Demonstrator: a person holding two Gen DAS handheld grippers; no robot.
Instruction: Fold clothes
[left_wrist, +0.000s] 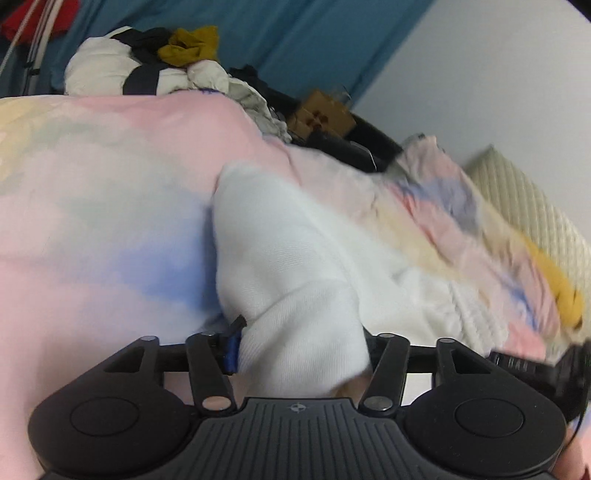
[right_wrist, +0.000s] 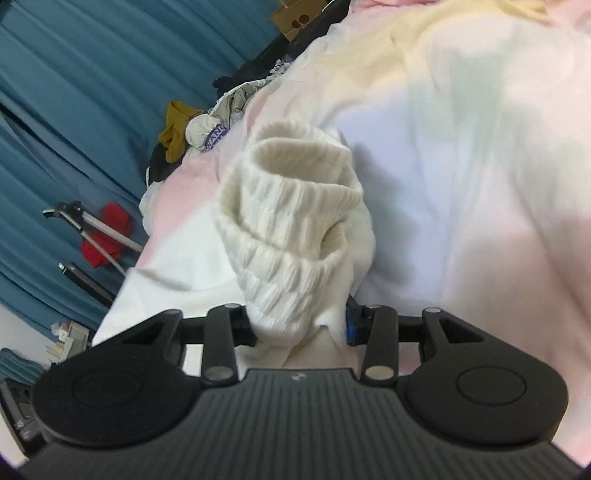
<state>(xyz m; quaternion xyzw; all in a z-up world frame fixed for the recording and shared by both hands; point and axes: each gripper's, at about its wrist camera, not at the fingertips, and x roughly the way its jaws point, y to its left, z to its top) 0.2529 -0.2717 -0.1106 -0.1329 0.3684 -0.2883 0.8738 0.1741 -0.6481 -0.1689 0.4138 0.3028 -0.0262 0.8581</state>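
A white garment with ribbed cuffs is stretched between my two grippers above a pastel tie-dye bedspread. My left gripper is shut on a smooth bunch of the white fabric. My right gripper is shut on the garment's ribbed cuff end, which stands up in front of the camera. The fingertips of both grippers are hidden by the cloth. The right gripper's black body shows at the right edge of the left wrist view.
A pile of unfolded clothes, white, black and mustard, lies at the far end of the bed; it also shows in the right wrist view. A cardboard box sits behind it. Teal curtain, a tripod with red cloth, cream pillow.
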